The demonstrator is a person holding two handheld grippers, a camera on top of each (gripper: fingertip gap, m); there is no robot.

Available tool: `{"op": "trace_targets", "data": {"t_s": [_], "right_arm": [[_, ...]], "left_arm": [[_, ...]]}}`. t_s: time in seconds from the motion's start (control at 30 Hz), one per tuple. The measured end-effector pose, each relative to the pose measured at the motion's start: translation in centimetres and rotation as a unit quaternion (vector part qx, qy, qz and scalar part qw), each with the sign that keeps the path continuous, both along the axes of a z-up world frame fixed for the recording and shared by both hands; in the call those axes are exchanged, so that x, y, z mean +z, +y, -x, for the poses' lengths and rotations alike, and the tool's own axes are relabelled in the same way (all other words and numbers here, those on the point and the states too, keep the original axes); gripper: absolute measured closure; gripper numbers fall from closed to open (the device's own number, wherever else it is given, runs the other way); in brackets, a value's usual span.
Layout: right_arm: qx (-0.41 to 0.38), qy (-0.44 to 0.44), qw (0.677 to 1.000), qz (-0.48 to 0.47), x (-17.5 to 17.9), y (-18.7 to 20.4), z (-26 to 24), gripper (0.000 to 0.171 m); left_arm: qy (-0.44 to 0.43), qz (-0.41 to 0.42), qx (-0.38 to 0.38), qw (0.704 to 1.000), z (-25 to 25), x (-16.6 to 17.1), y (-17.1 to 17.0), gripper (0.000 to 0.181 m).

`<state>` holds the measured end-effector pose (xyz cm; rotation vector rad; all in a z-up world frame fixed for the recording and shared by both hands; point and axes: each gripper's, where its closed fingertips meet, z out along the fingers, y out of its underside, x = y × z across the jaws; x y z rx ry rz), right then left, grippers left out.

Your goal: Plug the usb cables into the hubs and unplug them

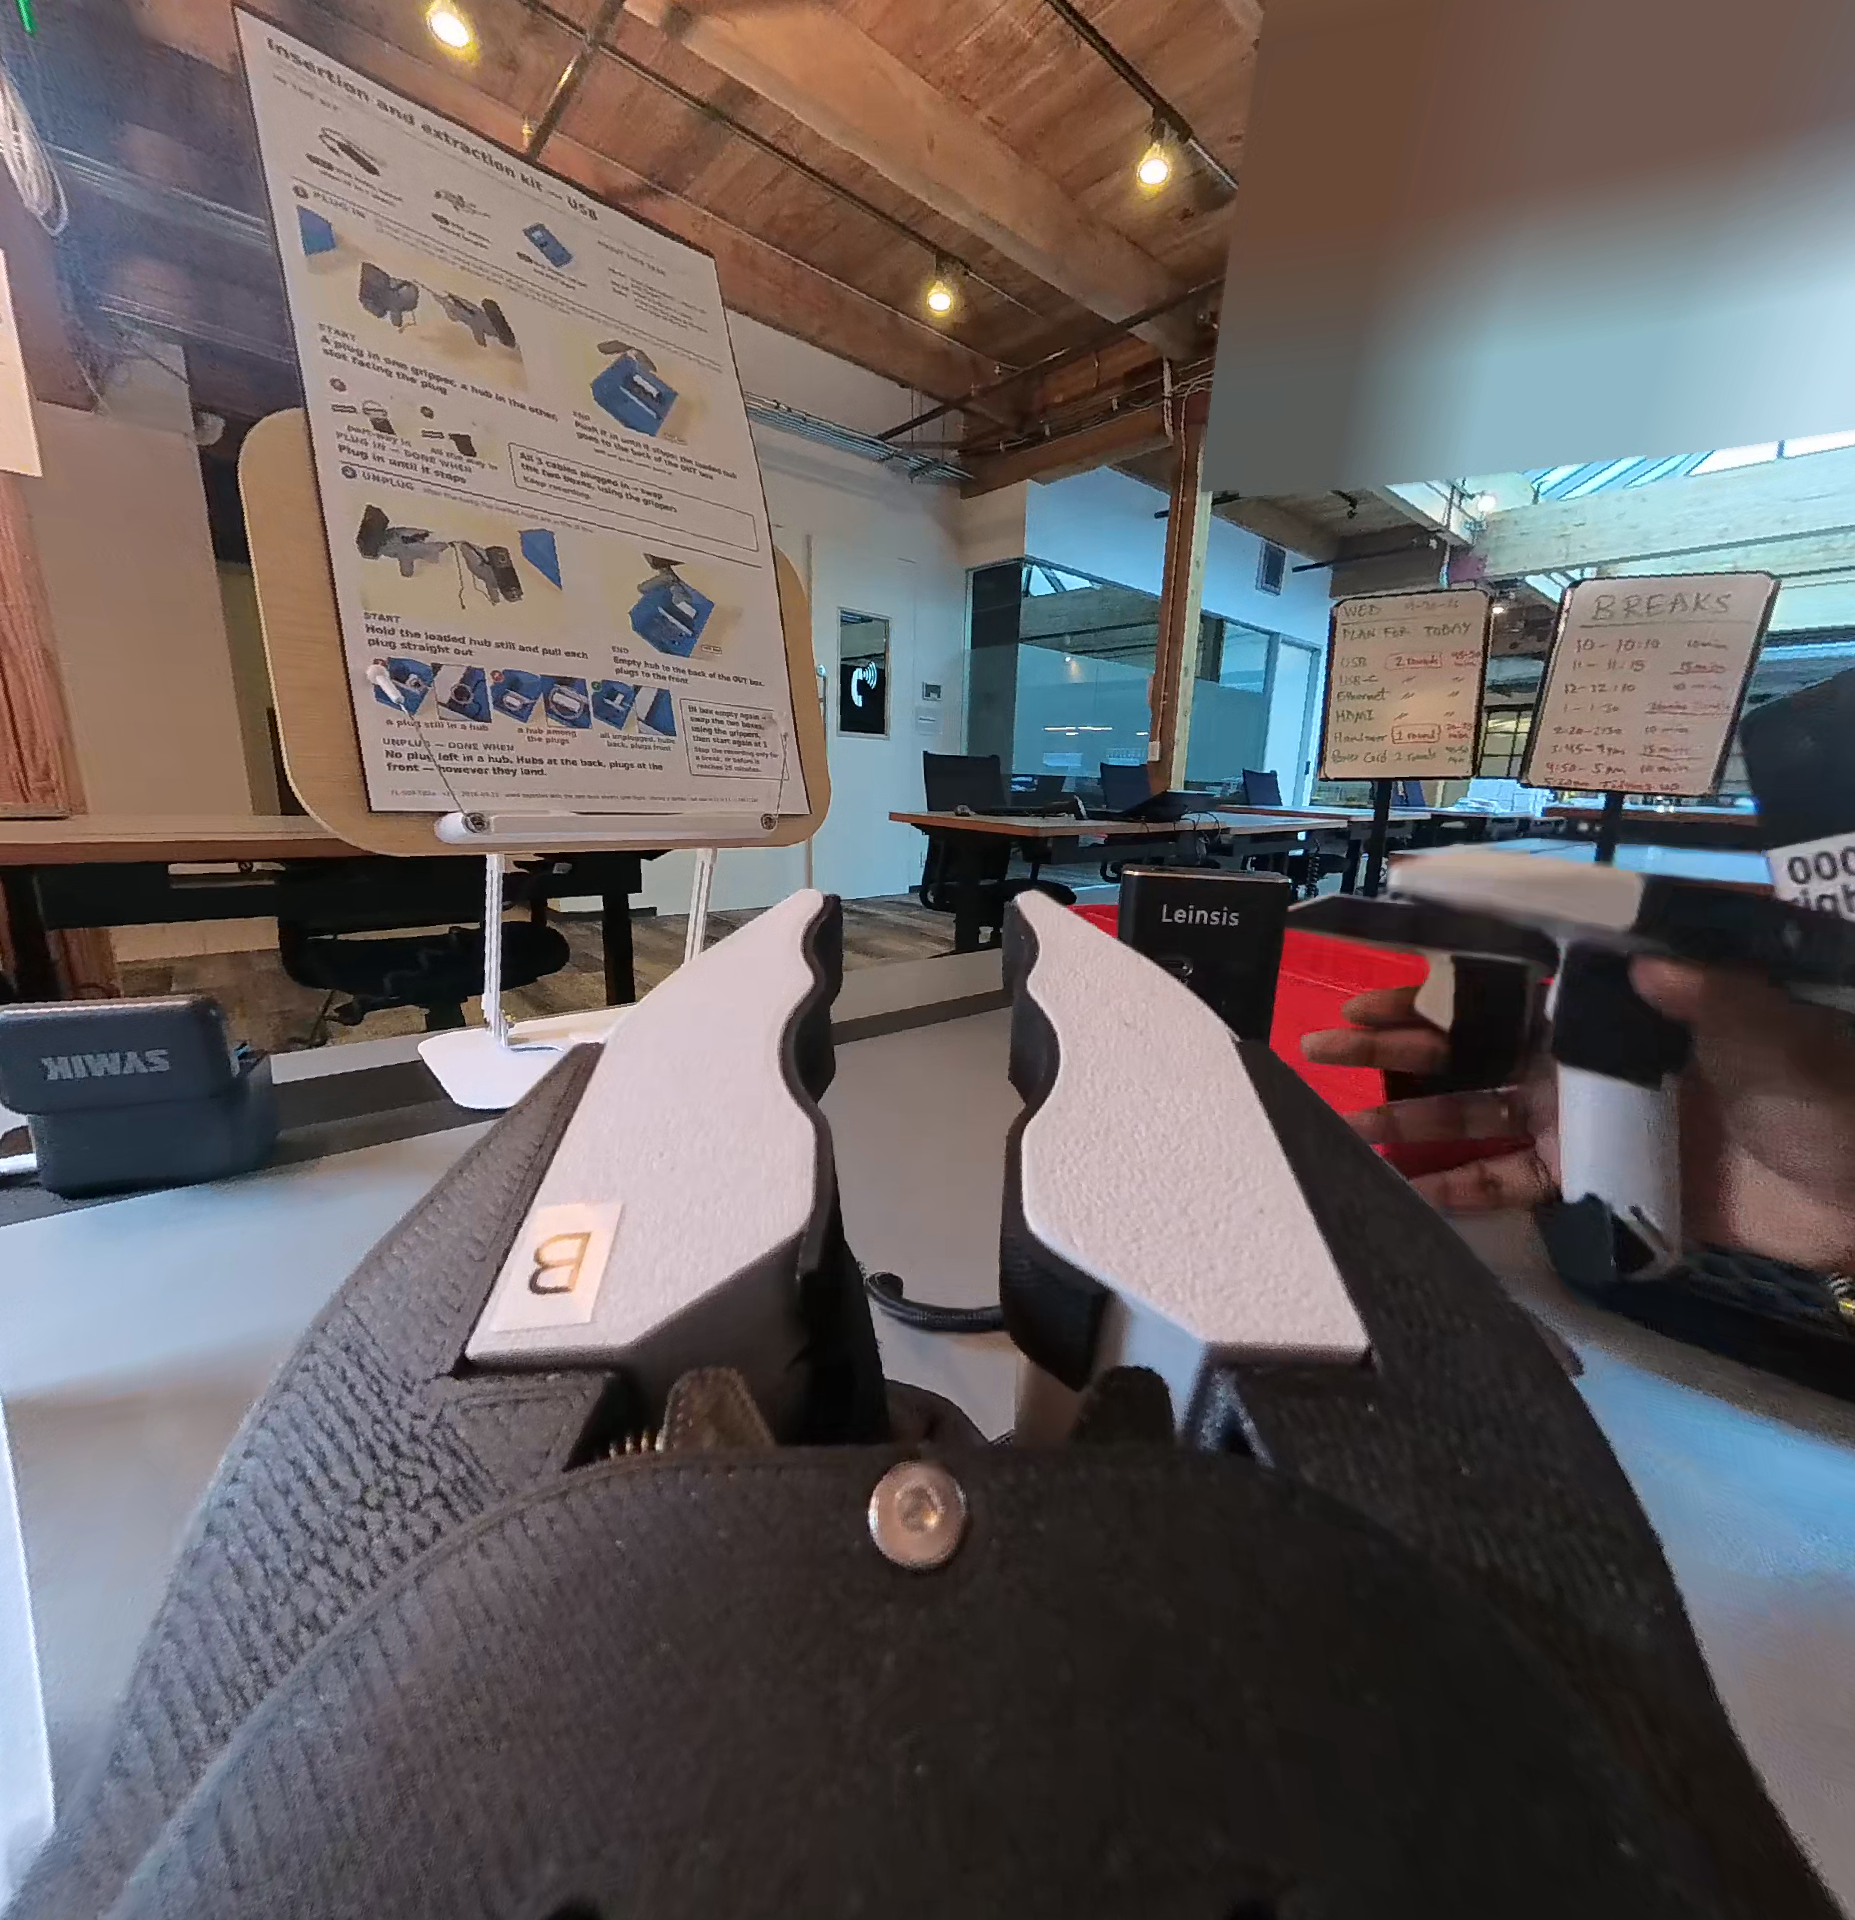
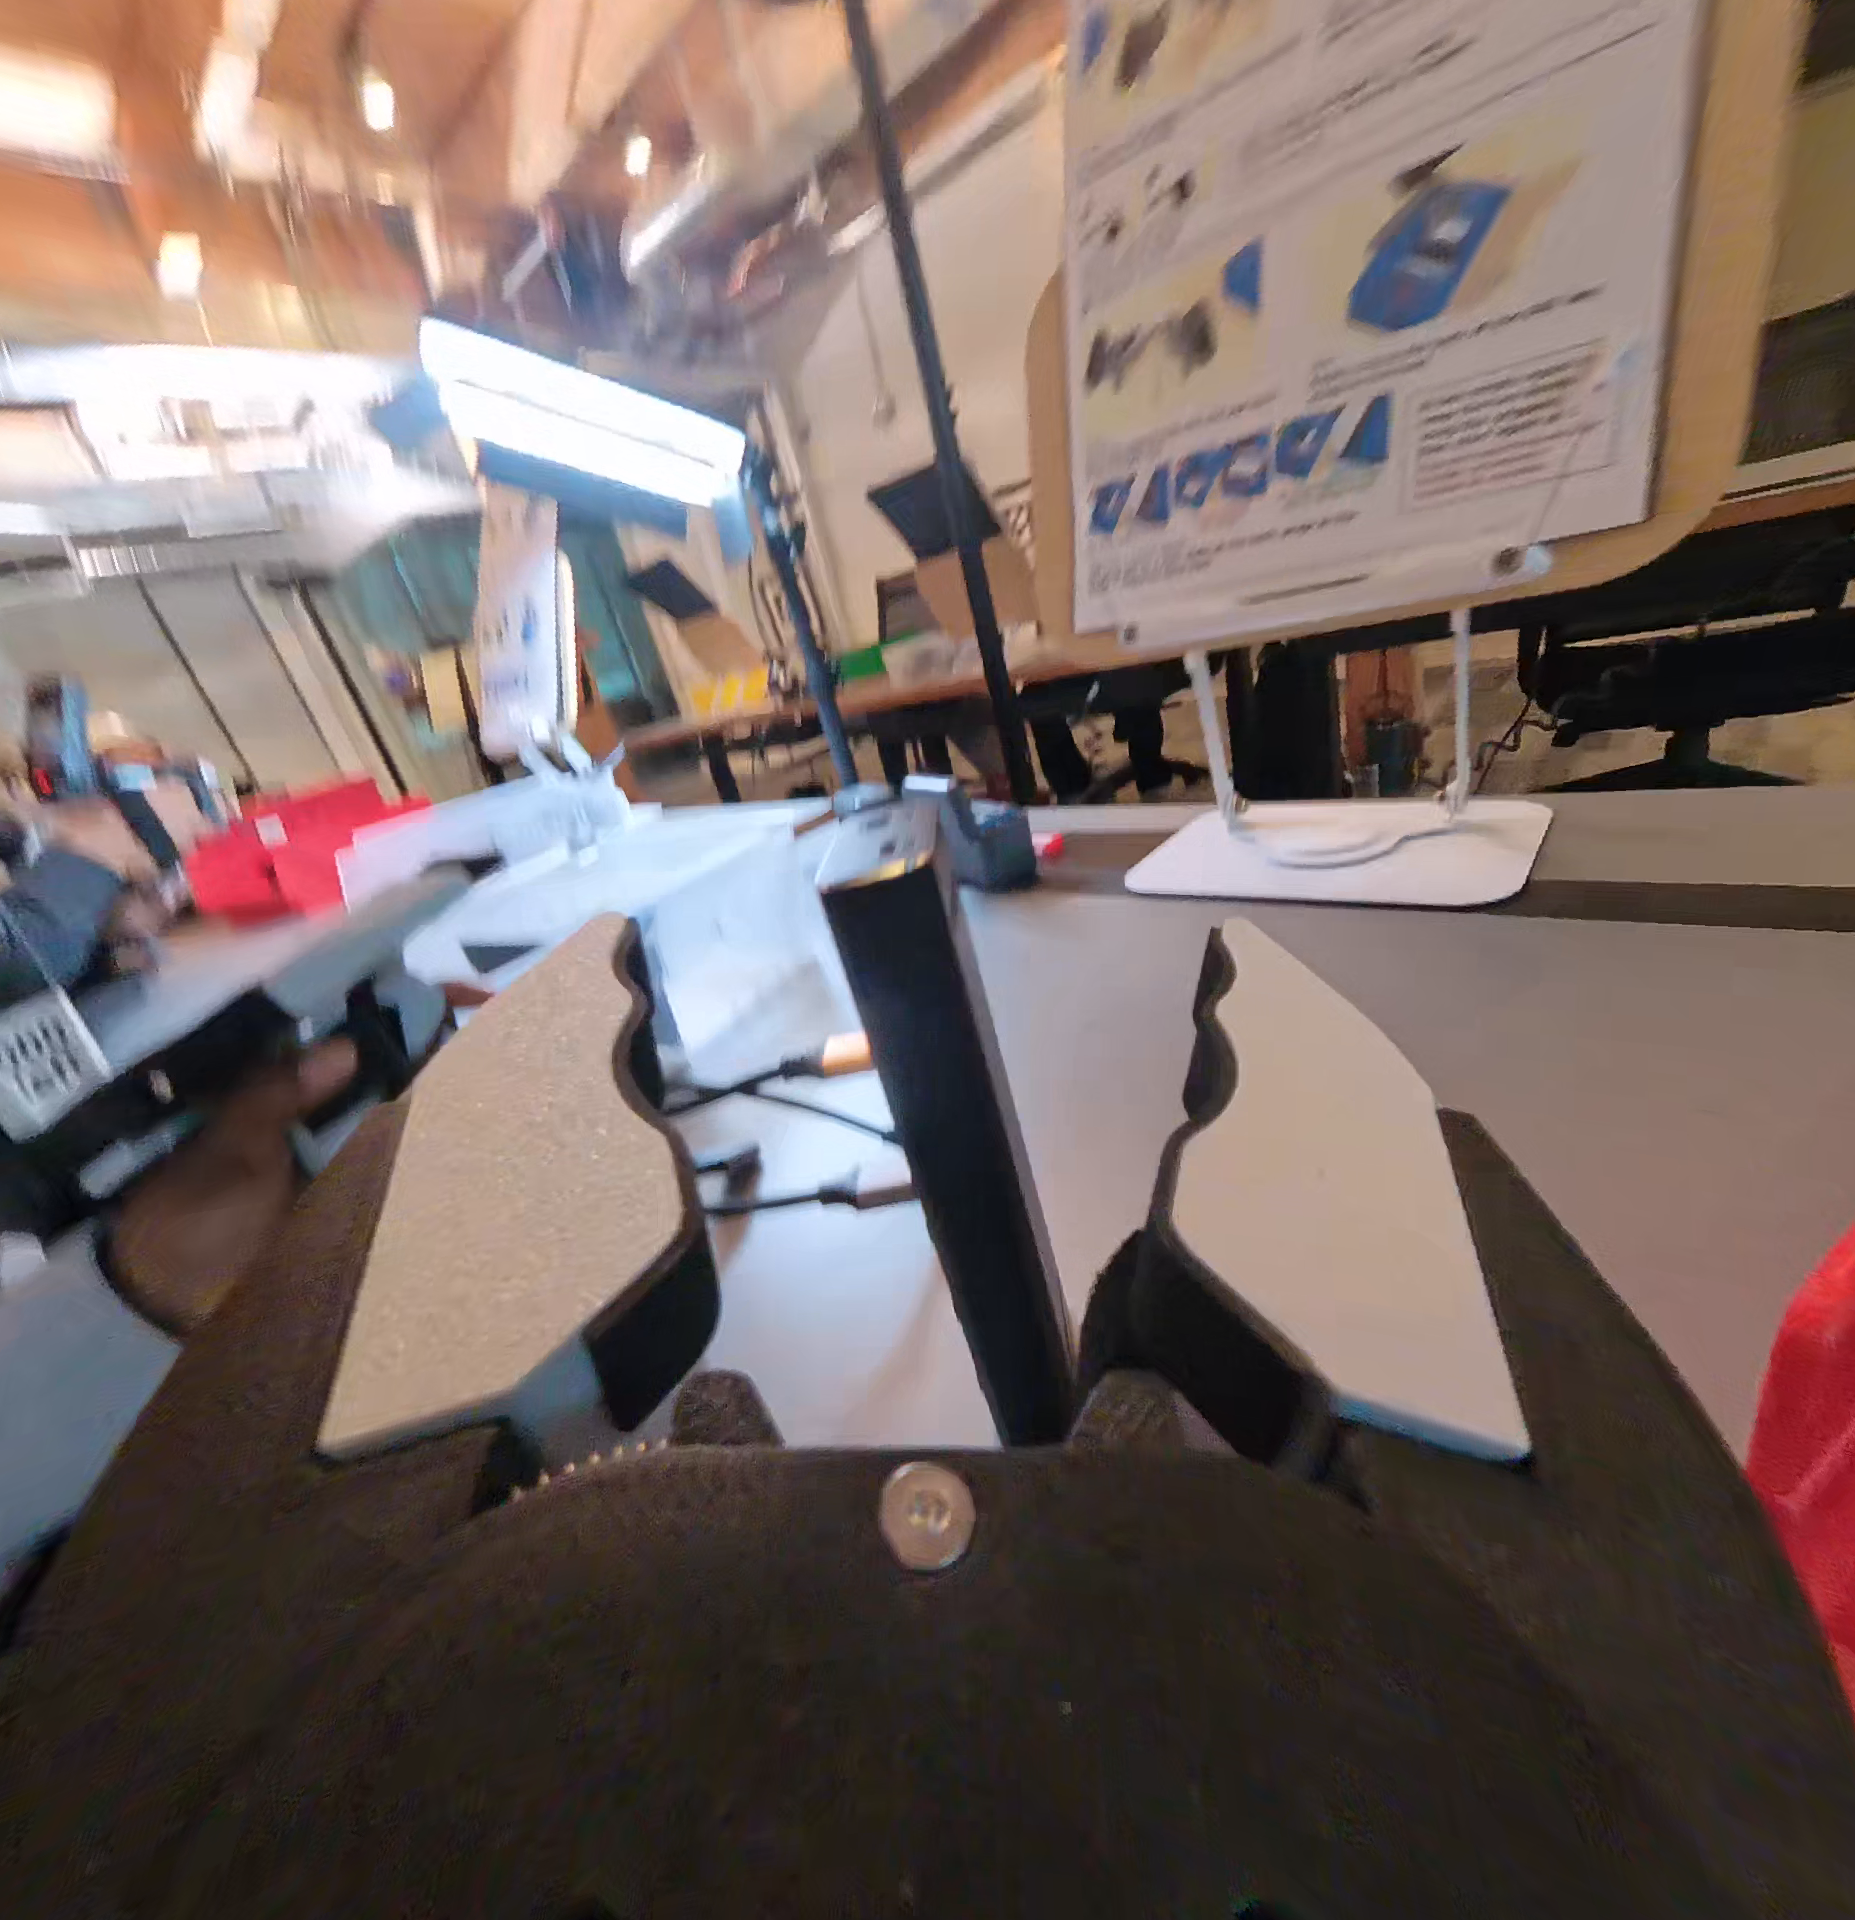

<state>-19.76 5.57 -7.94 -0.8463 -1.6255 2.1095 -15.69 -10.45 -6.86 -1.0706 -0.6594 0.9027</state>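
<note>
Hub (image 2: pixel 933 1091), a slim black bar, stands between my right tongs (image 2: pixel 923 997), resting against the pad at 3 o'clock; the tongs gape wide, unclamped. From my left tongs (image 1: pixel 918 935), spread and empty, I see it at 1 o'clock before a red bin (image 1: pixel 1338 997). Loose cables (image 2: pixel 788 1143) lie on the grey surface (image 2: pixel 1577 1039) at 10 o'clock.

Your left gripper (image 1: pixel 918 966): black textured printed body, white wavy-edged fingers (image 1: pixel 694 1122), lettered sticker lower left, silver screw (image 1: pixel 918 1512) centre. Right gripper (image 2: pixel 918 997): same build.
</note>
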Motion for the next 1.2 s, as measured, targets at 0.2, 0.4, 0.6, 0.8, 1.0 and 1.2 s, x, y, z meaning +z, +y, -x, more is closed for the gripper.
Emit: {"op": "trace_targets", "data": {"t_s": [0.2, 0.4, 0.6, 0.8, 1.0, 1.2], "right_arm": [[0.046, -0.069, 0.992, 0.096, 1.7, -0.5, 1.0, 0.069], [0.029, -0.053, 0.998, -0.005, 0.1, -3.2, 1.6, 0.089], [0.014, -0.023, 0.994, -0.109, -0.3, -4.4, 2.8, 0.142], [0.022, 0.024, 0.989, -0.145, 4.5, -4.2, 4.0, 0.143], [-0.07, 0.105, 0.985, -0.117, 16.6, 2.4, 8.1, 0.144], [-0.251, 0.143, 0.956, -0.043, 22.7, 14.7, 10.8, 0.144]], "left_arm": [[-0.026, -0.01, -0.007, 1.0, 0.4, -0.6, -0.1, 0.152], [-0.056, -0.06, -0.05, 0.995, 0.6, -0.9, 0.1, 0.15], [-0.066, -0.063, -0.068, 0.994, 0.7, -1.3, 0.5, 0.147], [-0.061, -0.055, -0.062, 0.995, 0.6, -1.2, 0.6, 0.147], [-0.071, -0.059, -0.064, 0.994, 0.8, -1.5, 0.5, 0.147], [-0.081, -0.054, -0.067, 0.993, 0.9, -1.9, 0.7, 0.147]]}}
